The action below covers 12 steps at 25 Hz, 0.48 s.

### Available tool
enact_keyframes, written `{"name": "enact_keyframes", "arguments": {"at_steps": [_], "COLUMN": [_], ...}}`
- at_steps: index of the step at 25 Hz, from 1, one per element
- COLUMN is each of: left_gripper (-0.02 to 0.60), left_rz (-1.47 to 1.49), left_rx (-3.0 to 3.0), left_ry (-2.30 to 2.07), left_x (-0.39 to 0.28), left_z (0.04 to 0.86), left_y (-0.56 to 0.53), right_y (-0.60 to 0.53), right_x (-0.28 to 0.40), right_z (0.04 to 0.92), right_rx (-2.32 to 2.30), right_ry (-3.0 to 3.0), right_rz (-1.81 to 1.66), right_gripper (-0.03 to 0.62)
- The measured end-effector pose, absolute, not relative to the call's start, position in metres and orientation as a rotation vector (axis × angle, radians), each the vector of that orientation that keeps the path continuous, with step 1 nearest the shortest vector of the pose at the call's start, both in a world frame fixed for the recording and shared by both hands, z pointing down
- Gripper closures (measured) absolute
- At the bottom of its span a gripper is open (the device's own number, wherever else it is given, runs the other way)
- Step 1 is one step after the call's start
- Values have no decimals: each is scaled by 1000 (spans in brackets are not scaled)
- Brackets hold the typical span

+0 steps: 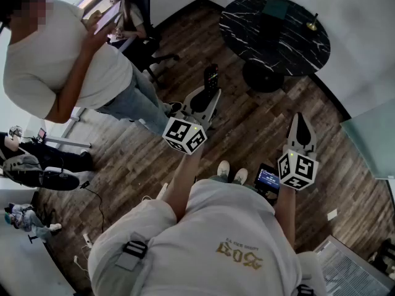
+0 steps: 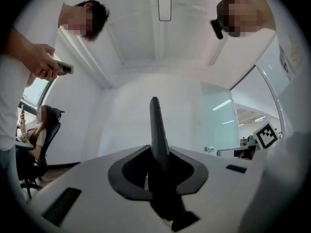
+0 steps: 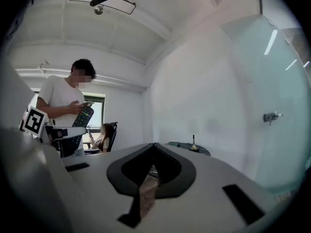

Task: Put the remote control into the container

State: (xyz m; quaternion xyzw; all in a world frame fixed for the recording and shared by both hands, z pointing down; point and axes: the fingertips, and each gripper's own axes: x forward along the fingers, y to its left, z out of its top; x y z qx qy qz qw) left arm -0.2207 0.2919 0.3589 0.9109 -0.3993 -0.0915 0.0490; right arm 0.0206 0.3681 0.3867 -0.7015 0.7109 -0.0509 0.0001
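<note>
plainly, the remote control (image 2: 154, 125) stands gripped between left gripper (image 2: 159, 152) fingers; right gripper (image 3: 154, 148) fingers clenched empty.

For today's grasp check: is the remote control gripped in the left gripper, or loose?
Gripped: the left gripper has its fingers pressed on the remote control.

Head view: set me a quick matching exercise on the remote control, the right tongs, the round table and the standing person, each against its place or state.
Things:
1. remote control
2. right tongs
3. round table
4. standing person

Places or states:
A. top right of the view, black marbled top
B. closed, nothing between them
C. left side of the view, white T-shirt
D. upright, clamped in the left tongs

Pairs: 1-D, 2-B, 3-A, 4-C.
</note>
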Motion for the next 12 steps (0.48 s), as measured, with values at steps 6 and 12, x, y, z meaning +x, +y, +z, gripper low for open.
{"name": "enact_keyframes", "arguments": {"at_steps": [6,12], "left_gripper": [499,499], "left_rz": [-252,-237], "left_rx": [2791,2788], "left_ry": [-1205,-1198], "left_x": [-215,-209], "left_z": [362,365], "left_y": [290,289], "right_y": [365,363], "right_x": [22,25], "right_z": [388,390], "right_rx": [-2203,-2202], "right_ry": [2238,2244], "right_rz": [-161,-163], "right_gripper": [583,583]}}
